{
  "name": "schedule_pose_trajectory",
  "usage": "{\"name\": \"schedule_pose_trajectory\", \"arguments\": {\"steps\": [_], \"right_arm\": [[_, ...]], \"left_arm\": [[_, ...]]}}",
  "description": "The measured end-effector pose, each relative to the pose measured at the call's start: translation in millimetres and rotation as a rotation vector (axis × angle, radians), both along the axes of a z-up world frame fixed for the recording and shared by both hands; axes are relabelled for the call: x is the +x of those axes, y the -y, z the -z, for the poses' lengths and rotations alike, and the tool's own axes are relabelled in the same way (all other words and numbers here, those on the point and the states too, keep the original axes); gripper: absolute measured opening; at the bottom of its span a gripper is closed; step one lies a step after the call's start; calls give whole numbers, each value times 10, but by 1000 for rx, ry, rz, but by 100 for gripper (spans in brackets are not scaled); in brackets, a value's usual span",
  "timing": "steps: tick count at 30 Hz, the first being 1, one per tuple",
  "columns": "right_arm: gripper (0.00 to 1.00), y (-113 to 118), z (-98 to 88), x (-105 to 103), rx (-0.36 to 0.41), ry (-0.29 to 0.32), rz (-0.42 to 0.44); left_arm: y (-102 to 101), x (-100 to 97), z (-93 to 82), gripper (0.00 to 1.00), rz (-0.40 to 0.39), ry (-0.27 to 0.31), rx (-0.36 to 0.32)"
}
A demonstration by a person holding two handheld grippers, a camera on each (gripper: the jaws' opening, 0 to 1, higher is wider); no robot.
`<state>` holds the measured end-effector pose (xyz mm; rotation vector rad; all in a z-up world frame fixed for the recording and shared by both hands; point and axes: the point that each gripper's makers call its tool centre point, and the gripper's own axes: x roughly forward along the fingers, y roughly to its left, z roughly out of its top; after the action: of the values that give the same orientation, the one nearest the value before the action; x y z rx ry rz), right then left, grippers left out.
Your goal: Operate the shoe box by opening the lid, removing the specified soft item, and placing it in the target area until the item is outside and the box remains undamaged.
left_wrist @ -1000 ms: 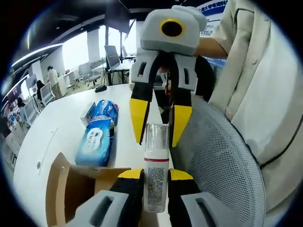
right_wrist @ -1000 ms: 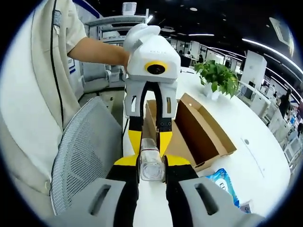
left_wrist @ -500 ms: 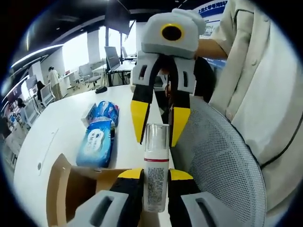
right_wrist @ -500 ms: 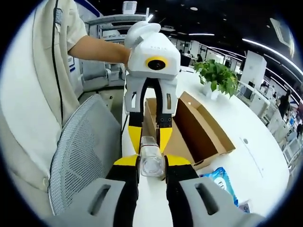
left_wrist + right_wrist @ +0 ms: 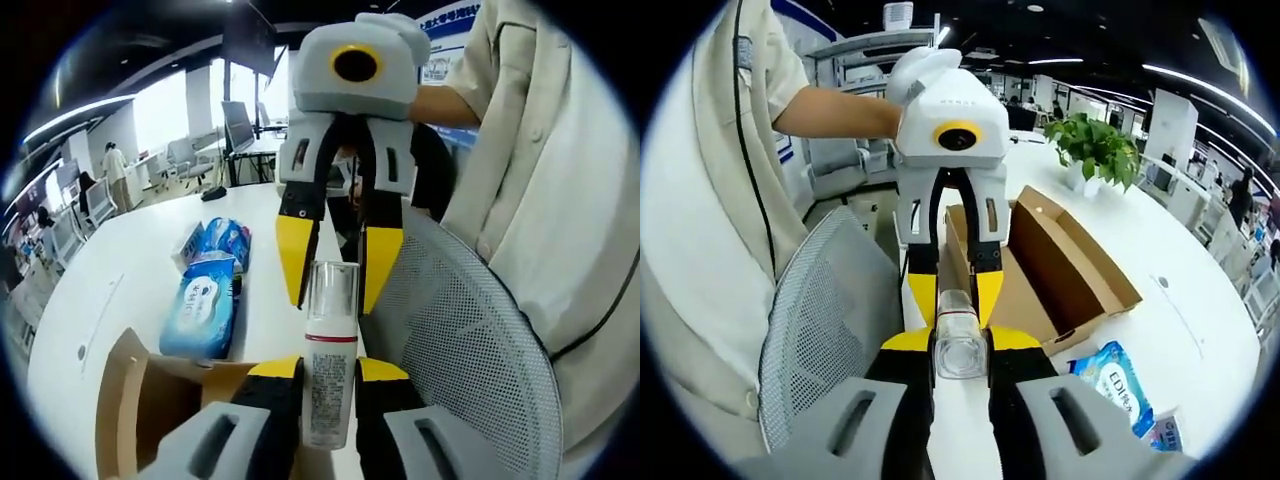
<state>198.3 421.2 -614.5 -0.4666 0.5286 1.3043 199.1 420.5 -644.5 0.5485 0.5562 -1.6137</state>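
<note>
While both grippers, left (image 5: 328, 372) and right (image 5: 960, 345), pinch the bottle (image 5: 329, 360) in their jaws above the open box (image 5: 1040, 270), it looks light, hard and slippery, so hold its middle.

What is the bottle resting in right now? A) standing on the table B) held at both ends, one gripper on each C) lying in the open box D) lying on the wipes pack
B: the bottle sits between the left gripper's yellow tips at its body, while the right gripper closes on its clear cap end above the box.
</note>
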Motion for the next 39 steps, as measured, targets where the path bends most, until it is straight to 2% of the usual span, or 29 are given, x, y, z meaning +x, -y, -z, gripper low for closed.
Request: {"name": "schedule_pose_trajectory", "arguments": {"steps": [8, 10, 13, 16, 27, 32, 36, 39], "right_arm": [[16, 26, -97, 59, -6, 15, -18], [16, 35, -124, 80, -7, 17, -21], [16, 78, -152, 128, -25, 26, -31], [16, 113, -179, 156, -41, 34, -40], [16, 225, -269, 273, -82, 56, -70], [16, 292, -304, 346, -104, 69, -80], [16, 372, -328, 419, -122, 79, -84], [16, 430, -343, 481, -136, 86, -82]], "left_arm": [[24, 66, -89, 20, -29, 27, -44], [26, 102, -105, 23, -44, 33, -54], [19, 193, -121, 29, -85, 48, -65], [-19, 310, -152, 32, -160, 51, -85], [-294, 516, -198, 49, -333, 56, -118], [-429, 566, -259, 52, -405, 63, -121], [-551, 622, -296, 61, -476, 72, -123], [-646, 650, -320, 62, -521, 85, -127]]}}
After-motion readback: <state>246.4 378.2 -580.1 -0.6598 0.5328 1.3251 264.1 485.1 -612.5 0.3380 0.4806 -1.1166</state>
